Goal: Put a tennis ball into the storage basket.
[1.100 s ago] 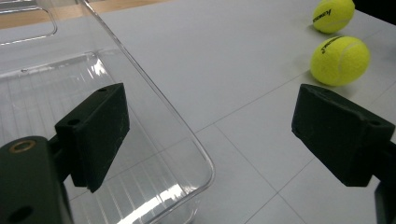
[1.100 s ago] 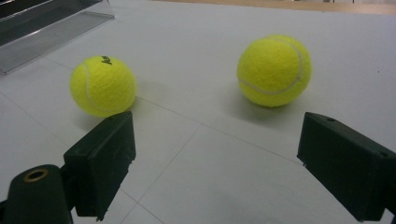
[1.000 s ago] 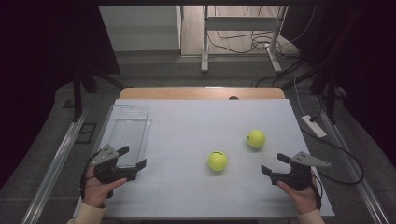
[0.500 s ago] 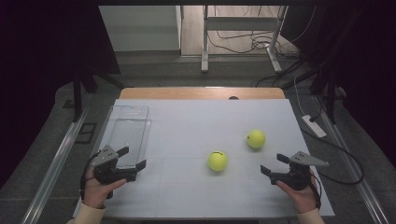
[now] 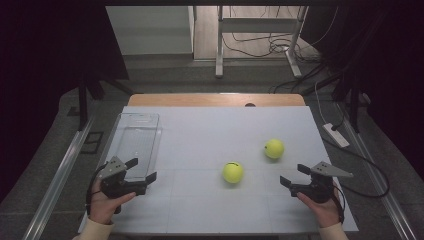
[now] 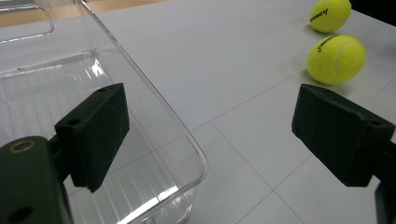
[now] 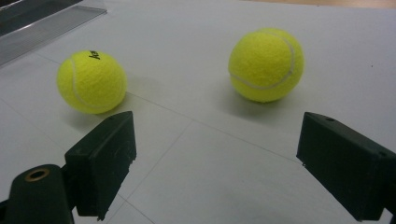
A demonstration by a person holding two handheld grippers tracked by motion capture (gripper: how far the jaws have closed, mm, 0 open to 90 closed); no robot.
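**Operator:** Right gripper (image 5: 296, 176) status: jaws spread wide, nothing between the pads. It rests low over the white table (image 5: 210, 135) at the near right, aimed toward the two tennis balls. Left gripper (image 5: 141, 170) status: likewise released and empty, positioned at the near end of the clear plastic bin (image 5: 137, 137).

**Checker:** Change against the pictures of a second ago?

**Operator:** None. Both hands and both balls hold the same places as in the earlier high views. My reading: the reach has not started, and no ball has been moved to the bin.

**Checker:** Ball positions, referenced to the bin?

**Operator:** Nearer ball (image 5: 233, 172) lies to the right of the bin, well apart from it, roughly level with its near end. Farther ball (image 5: 274, 148) lies further right again and slightly deeper on the table. The two do not touch. The bin looks empty.

**Checker:** Markings?

**Operator:** Black lettering on the nearer ball (image 7: 91, 81) and on both balls in the left gripper view; too partial and small to read as a brand.
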